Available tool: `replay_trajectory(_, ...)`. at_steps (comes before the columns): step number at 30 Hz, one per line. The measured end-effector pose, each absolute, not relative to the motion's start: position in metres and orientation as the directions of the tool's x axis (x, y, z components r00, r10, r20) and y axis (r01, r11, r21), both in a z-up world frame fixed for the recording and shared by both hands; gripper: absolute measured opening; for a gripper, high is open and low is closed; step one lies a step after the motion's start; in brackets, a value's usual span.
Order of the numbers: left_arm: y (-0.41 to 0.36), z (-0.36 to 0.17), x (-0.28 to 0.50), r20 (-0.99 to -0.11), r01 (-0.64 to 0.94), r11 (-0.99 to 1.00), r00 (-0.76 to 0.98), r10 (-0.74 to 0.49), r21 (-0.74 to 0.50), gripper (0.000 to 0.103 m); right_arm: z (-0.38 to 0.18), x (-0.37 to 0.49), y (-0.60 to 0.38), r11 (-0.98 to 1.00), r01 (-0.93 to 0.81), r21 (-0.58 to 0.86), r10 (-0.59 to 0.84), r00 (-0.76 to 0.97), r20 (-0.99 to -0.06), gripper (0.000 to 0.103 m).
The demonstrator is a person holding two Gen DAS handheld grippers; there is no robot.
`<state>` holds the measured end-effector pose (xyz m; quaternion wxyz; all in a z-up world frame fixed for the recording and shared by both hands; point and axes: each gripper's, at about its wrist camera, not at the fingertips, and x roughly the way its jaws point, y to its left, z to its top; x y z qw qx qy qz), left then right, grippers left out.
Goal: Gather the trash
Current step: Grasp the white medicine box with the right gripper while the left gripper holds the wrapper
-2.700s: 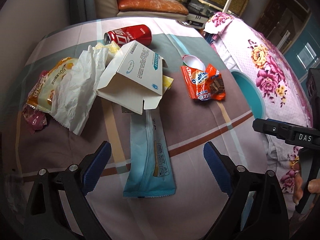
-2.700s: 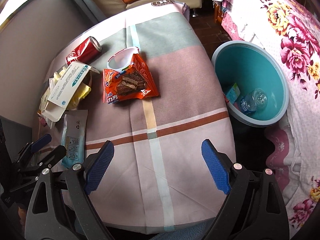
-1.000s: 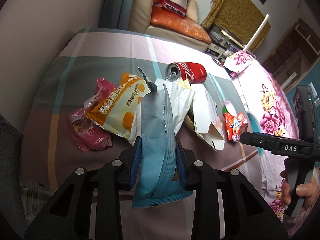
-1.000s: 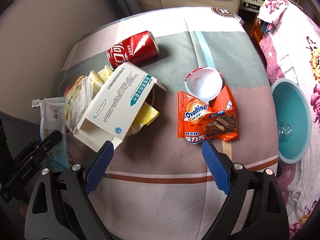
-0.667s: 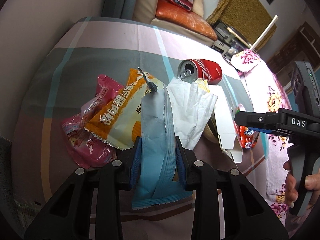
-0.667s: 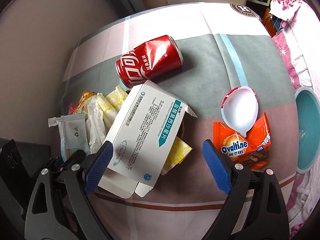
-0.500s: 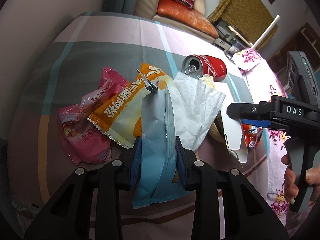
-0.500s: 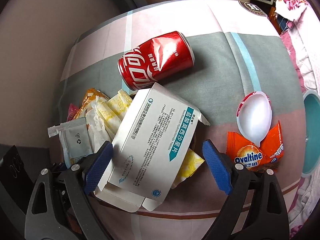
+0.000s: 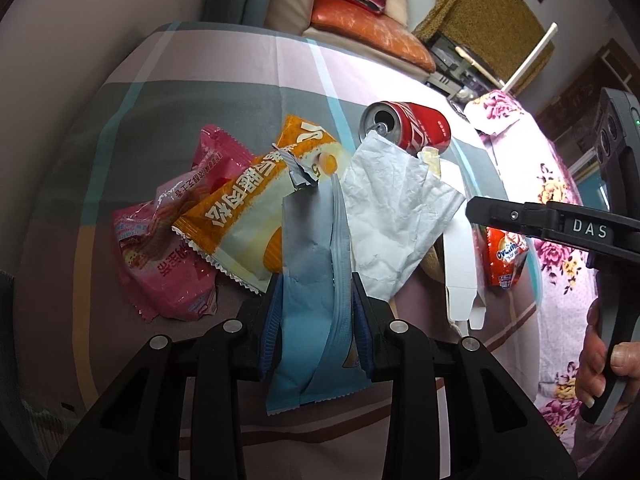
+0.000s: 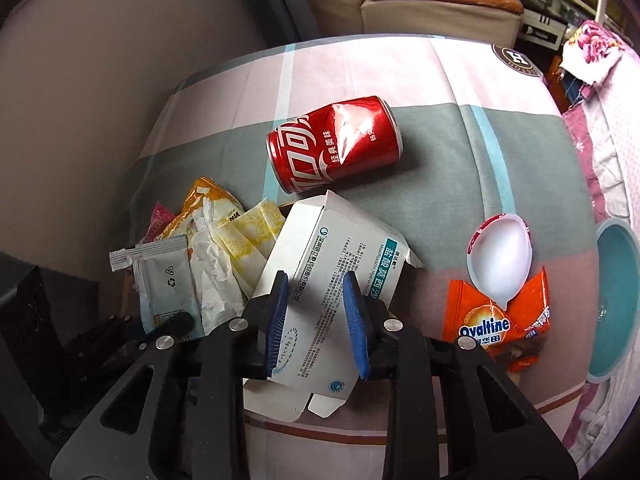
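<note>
Plaid tablecloth [image 10: 440,152] — sofa [image 10: 436,4] behind

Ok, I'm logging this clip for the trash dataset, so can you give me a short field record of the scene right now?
left gripper: shut on light blue plastic pouch
right gripper: jaws just closed, pads on either side of white cardboard medicine box
on checked tablecloth: dented red soda can, orange Ovaltine wrapper
bin: teal plastic basin at right

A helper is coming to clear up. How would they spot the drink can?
On the checked tablecloth, beyond the litter heap, lies the drink can. It lies on its side behind the white carton: the only red metal cylinder, dented, white lettering.
</note>
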<state>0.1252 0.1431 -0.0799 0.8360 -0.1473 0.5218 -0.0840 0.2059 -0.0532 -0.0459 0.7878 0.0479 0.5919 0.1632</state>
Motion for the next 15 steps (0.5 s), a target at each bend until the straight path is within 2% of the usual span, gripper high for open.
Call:
replay_trajectory(2,0.141,-0.081,0.126,-0.85,-0.013,0.943,0.438,-0.293,-0.333,0.034,-0.049,0.205,-0.052,0.934,-0.207,0.29,0.332,0.209,-0.92,0.03)
replay_trajectory(3,0.141,-0.082,0.126,-0.85,-0.015,0.943,0.439,-0.291,-0.331,0.034,-0.049,0.205,-0.055,0.936,-0.188,0.297,0.333,0.204,-0.92,0.048)
replay_trajectory(4,0.141,-0.082,0.126,-0.85,-0.017,0.944,0.44,-0.29,-0.331,0.034,-0.049,0.205,-0.057,0.944,-0.175,0.28,0.314,0.22,-0.923,0.071)
replay_trajectory(5,0.141,-0.083,0.126,-0.849,-0.02,0.943,0.442,-0.29,-0.332,0.034,-0.046,0.203,-0.06,0.949,-0.171,0.266,0.302,0.245,-0.921,0.078)
replay_trajectory(15,0.142,-0.086,0.128,-0.847,-0.018,0.939,0.437,-0.303,-0.345,0.036,-0.053,0.212,-0.051,0.937,-0.126,0.326,0.346,0.202,-0.916,0.079)
